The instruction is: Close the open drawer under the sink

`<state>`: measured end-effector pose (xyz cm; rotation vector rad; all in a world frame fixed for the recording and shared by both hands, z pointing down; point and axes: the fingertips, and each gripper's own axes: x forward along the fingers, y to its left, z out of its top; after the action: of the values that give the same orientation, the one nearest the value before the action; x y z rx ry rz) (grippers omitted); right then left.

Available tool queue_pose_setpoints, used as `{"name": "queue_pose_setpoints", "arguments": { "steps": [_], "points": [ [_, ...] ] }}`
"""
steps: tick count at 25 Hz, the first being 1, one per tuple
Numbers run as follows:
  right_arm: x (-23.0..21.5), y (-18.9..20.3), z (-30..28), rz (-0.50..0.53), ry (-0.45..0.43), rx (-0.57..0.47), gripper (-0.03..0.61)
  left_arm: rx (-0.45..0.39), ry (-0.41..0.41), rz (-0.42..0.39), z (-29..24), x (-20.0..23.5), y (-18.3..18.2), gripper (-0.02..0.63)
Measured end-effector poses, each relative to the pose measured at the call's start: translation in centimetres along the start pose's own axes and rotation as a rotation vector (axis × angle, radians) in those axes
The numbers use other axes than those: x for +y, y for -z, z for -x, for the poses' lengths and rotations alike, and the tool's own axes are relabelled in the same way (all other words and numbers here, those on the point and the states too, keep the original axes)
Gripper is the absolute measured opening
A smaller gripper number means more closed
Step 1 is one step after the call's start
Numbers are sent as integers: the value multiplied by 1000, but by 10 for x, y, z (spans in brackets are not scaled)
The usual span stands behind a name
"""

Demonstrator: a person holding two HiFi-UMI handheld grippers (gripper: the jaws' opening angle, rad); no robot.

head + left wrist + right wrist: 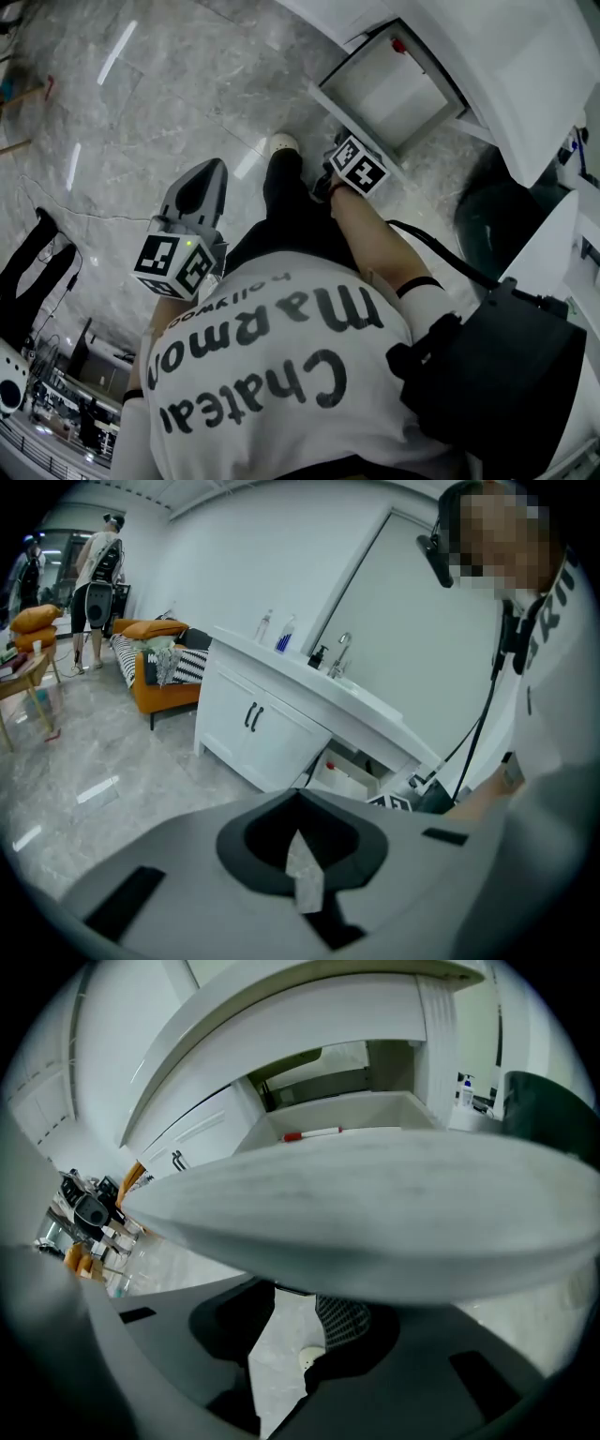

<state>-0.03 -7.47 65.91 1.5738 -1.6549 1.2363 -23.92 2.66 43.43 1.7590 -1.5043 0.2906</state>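
1. Since the right gripper is the one parked at the job, start there. Its jaws stand wide apart with nothing in them, just floor and a shoe showing through the gap.
2. Right in front of it, the drawer front fills the right gripper view edge-on. Its long axis runs side to side across the jaws. Can't tell if they're actually touching.
3. Past that panel, the drawer sits pulled well out from under the sink counter, with a red pen lying inside.
4. So my guess is the push goes straight away from the person, square to that panel.
5. The left gripper hangs well apart over the floor, jaws closed and empty, so the right one is way nearer.
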Motion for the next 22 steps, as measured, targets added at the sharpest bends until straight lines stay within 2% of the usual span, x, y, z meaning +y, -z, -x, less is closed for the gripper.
{"name": "queue_pose_setpoints", "arguments": {
  "steps": [7, 19, 22],
  "points": [
    [2, 3, 3, -6, 31, 53, 137, 26, 23, -26, -4, 1, -19, 9],
    [6, 4, 3, -33, 70, 72, 133, 36, 64, -102, -15, 4, -41, 9],
    [4, 1, 2, -28, 77, 77, 132, 34, 61, -100, -16, 6, -43, 9]
  ]
}}
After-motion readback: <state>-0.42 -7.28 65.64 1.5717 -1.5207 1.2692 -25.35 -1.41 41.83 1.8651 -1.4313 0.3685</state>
